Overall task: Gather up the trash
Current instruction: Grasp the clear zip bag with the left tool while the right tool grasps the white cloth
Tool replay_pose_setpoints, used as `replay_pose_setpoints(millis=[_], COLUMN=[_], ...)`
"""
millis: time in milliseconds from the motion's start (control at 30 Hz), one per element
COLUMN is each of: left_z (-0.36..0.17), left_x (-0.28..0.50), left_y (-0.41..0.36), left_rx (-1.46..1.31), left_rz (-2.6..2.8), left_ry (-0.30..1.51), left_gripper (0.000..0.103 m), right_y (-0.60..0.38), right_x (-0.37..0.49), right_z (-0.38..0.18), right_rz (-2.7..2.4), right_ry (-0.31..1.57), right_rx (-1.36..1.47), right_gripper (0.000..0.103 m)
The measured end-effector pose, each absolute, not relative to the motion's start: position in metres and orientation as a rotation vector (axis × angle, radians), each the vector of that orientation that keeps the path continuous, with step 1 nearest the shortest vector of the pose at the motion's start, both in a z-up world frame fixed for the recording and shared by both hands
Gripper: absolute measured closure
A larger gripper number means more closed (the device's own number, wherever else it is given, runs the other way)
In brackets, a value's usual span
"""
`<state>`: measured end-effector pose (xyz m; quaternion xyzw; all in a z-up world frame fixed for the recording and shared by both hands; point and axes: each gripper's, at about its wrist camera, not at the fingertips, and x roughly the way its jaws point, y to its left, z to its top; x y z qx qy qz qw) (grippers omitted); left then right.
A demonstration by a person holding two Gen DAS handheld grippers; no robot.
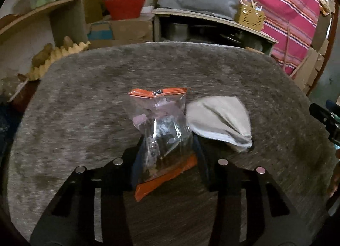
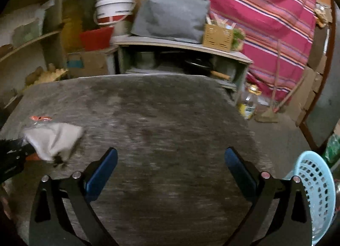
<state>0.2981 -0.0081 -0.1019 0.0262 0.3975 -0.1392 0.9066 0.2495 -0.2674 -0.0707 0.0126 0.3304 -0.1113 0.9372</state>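
Note:
A clear plastic bag (image 1: pixel 159 114) with orange strips at top and bottom, holding dark scraps, stands on the grey table (image 1: pixel 85 107). My left gripper (image 1: pixel 167 141) is shut on its lower half, and the film creases between the blue pads. A crumpled pale grey wrapper (image 1: pixel 221 118) lies just right of the bag, touching it. In the right wrist view that wrapper (image 2: pixel 53 139) lies far left, beside the left gripper's black body (image 2: pixel 10 156). My right gripper (image 2: pixel 170 152) stands open over bare table (image 2: pixel 170 107) with nothing between its fingers.
A light blue perforated basket (image 2: pixel 314 192) sits off the table's right edge. Behind the table stands a low shelf (image 2: pixel 184 46) with pots, a grey bag and a small tan box. A yellow-labelled bottle (image 2: pixel 248 103) stands on the floor. Egg trays (image 1: pixel 57 54) lie at the left.

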Motion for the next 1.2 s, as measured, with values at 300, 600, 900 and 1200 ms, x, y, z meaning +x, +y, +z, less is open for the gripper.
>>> replay_pose_setpoints(millis=[300, 600, 900, 1200], left_z=[-0.092, -0.094, -0.084, -0.079], left_x=[0.291, 0.291, 0.288, 0.284], left_y=[0.068, 0.097, 0.103, 0.103], left_rx=[-0.056, -0.048, -0.037, -0.049], left_rz=[-0.203, -0.152, -0.142, -0.135], left_ry=[0.798, 0.777, 0.746, 0.738], left_gripper=[0.061, 0.061, 0.061, 0.061], right_y=[-0.205, -0.148, -0.131, -0.131], right_x=[0.27, 0.294, 0.31, 0.303], right_z=[-0.085, -0.102, -0.113, -0.11], right_rz=[-0.099, -0.038, -0.003, 0.09], right_ry=[0.708, 0.73, 0.8, 0.776], right_rx=[0.047, 0.005, -0.05, -0.016], right_gripper=[0.005, 0.006, 0.04, 0.081])
